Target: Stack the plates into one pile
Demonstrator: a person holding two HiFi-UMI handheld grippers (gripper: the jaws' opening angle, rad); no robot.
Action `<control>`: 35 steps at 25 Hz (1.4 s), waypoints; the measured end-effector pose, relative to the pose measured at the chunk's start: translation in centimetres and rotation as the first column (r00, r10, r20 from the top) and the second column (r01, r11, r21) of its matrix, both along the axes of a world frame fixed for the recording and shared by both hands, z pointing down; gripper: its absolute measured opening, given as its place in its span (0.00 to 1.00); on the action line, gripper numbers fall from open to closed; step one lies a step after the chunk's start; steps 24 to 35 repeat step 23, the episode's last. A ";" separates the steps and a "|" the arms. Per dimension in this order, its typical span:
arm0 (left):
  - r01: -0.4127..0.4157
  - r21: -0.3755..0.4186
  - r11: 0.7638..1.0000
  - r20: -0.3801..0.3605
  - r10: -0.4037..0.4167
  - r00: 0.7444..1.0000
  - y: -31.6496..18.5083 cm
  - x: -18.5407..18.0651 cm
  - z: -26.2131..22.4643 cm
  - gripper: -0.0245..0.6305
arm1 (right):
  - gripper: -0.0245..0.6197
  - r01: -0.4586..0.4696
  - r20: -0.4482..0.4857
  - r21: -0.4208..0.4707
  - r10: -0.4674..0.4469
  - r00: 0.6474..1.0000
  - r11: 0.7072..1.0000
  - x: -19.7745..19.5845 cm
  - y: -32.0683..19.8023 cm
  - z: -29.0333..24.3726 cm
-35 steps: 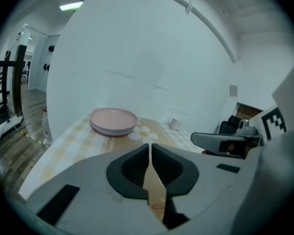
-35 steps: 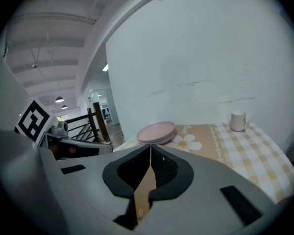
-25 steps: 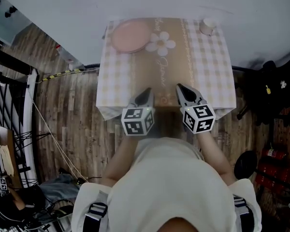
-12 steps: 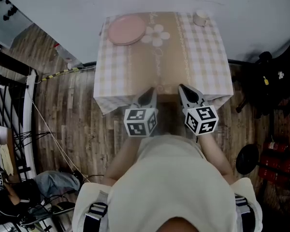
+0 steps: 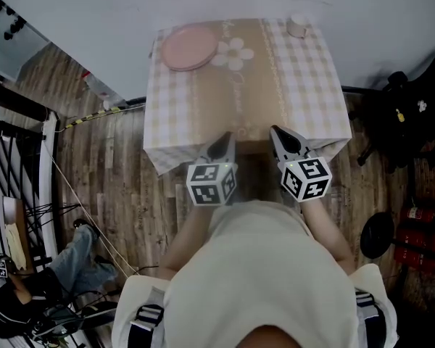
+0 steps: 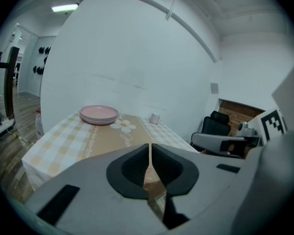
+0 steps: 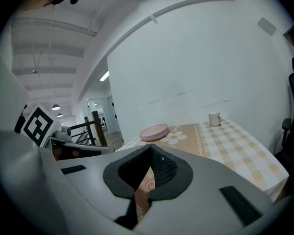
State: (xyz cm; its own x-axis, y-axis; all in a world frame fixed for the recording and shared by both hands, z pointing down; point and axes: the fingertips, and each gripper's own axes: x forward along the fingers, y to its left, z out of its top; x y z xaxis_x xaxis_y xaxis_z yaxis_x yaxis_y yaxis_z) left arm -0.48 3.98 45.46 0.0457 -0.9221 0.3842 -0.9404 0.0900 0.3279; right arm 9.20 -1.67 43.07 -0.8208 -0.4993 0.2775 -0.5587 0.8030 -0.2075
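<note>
Now pulled back, left hand-held gripper (image 5: 224, 139) and right hand-held gripper (image 5: 278, 133) pressed together, empty; round pink plates (image 5: 191, 47) piled on checked worktop (image 5: 312, 85): likely done.

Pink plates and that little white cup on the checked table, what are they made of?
The round pink plates look like plastic or glazed ceramic. They are smooth, one even colour with a soft dull sheen, and their thin rims sit in a neat pile. I can't tell which it is. The small white cup looks like glazed ceramic, plain and smooth, but it's too small to be sure.
</note>
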 end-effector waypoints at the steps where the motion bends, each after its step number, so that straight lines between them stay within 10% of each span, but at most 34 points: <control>1: 0.000 0.000 1.000 0.000 0.000 1.000 0.0 0.0 0.0 0.07 | 0.04 -0.003 0.000 0.000 0.003 1.000 1.000 0.0 0.0 0.0; 35: 0.002 -0.002 1.000 -0.008 -0.002 1.000 -0.3 -0.1 0.0 0.07 | 0.04 -0.003 0.011 0.017 0.003 1.000 1.000 -0.2 -0.4 -0.1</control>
